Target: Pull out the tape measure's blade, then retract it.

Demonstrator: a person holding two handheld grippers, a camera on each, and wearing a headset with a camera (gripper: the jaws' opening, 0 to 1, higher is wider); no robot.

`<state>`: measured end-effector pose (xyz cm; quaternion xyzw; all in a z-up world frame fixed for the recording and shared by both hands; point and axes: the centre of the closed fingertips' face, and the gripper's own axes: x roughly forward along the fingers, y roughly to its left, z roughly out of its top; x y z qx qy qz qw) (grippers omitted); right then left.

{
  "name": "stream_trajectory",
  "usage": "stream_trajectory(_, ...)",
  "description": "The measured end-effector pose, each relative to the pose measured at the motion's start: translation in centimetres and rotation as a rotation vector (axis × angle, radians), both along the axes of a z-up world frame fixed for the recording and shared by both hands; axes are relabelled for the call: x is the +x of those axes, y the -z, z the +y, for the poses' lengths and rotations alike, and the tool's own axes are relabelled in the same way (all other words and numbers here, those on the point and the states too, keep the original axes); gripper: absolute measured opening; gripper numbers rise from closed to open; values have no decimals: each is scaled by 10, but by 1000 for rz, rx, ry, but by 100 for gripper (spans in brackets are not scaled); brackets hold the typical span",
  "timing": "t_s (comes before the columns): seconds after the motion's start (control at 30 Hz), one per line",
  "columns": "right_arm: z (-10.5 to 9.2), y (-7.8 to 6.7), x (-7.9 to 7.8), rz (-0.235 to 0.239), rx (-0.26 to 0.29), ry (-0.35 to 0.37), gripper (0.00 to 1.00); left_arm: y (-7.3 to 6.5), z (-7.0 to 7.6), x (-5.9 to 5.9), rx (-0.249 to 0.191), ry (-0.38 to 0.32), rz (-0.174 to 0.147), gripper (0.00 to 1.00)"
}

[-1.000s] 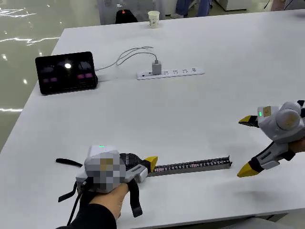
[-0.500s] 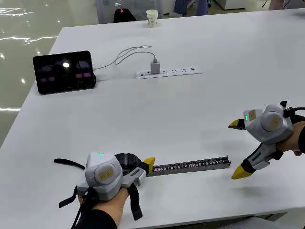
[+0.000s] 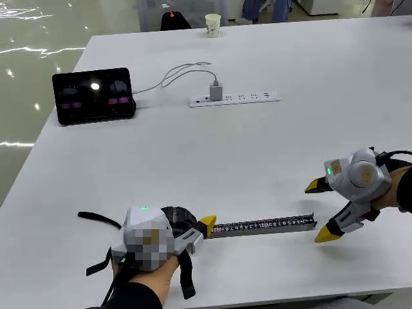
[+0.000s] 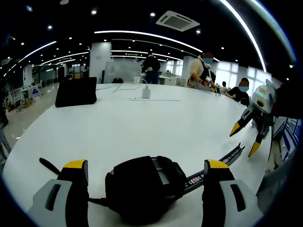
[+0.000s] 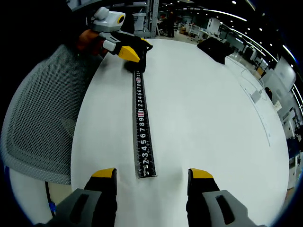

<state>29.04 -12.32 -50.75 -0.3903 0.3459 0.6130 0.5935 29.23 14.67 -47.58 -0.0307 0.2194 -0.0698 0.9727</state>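
**A:** Where is the tape measure to be found?

**B:** On the table (image 3: 257,148). The case (image 4: 144,187) is straddled by the left gripper (image 4: 145,165), whose jaws are spread to either side with a small gap at each, so nothing is pinched. The blade (image 5: 141,123) is drawn out flat from the case toward the right gripper (image 5: 152,173).

**A:** And that gripper's state?

**B:** Its jaws are held wide and nothing is carried. The hook (image 5: 146,174) lies just ahead of it, between the two tips but apart from both.

**A:** How is the thing judged to handle?

**B:** The case is taken to be hard, compact and fairly heavy for its bulk. It should be clamped across its flat sides, or it may be dragged along the table. The blade is judged thin, springy and slick — stiff along its length but easily buckled. A spring pull back into the case is to be expected.

**A:** So where should hold be taken?

**B:** At the hook end, pinched top and bottom — the bare edges would likely slip.
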Motion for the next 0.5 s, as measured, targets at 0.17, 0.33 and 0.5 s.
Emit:
stream_trajectory(0.17, -2, 3, -3, 8, -20, -31, 43, 0, 0, 0, -1, -4, 2, 99)
stream_trajectory(0.33, -5, 7, -3, 11, -30, -53, 34, 0, 0, 0, -5, -5, 5, 99)
stream_trajectory(0.5, -4, 9, -1, 0, -33, -48, 23, 0, -1, -1, -3, -1, 5, 99)
